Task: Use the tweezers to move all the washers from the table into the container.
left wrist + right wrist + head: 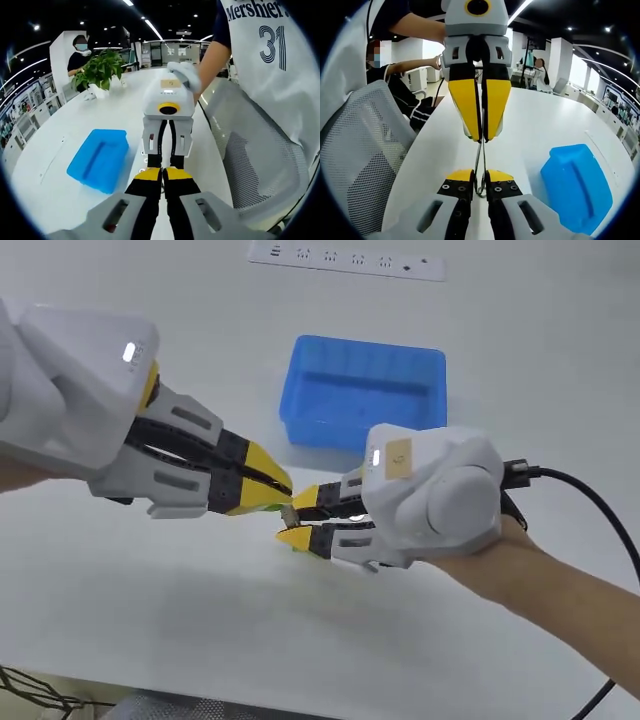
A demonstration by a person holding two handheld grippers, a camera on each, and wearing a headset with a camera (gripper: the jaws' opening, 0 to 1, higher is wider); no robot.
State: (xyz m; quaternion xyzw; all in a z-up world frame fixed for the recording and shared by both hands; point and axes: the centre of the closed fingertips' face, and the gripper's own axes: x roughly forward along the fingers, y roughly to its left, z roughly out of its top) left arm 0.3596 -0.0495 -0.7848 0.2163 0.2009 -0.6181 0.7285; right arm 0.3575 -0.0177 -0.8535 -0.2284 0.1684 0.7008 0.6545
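Thin metal tweezers [480, 160] span the gap between the two grippers, which meet tip to tip above the white table. My left gripper [280, 488] comes in from the left with its yellow jaws shut on one end of the tweezers; it faces the camera in the right gripper view [481, 137]. My right gripper [297, 517] comes in from the right and is shut on the rounded end, seen between its own jaws [480, 177]. In the left gripper view my left gripper [162, 175] has its jaws pressed together. A blue container [350, 430] [97, 157] [577, 185] sits on the table just behind the grippers.
A white power strip [345, 258] lies at the table's far edge. A black cable [590, 500] trails from the right gripper. The table's near edge runs along the bottom of the head view. A mesh chair [250, 165] stands beside the table, and a potted plant [100, 70] farther along it.
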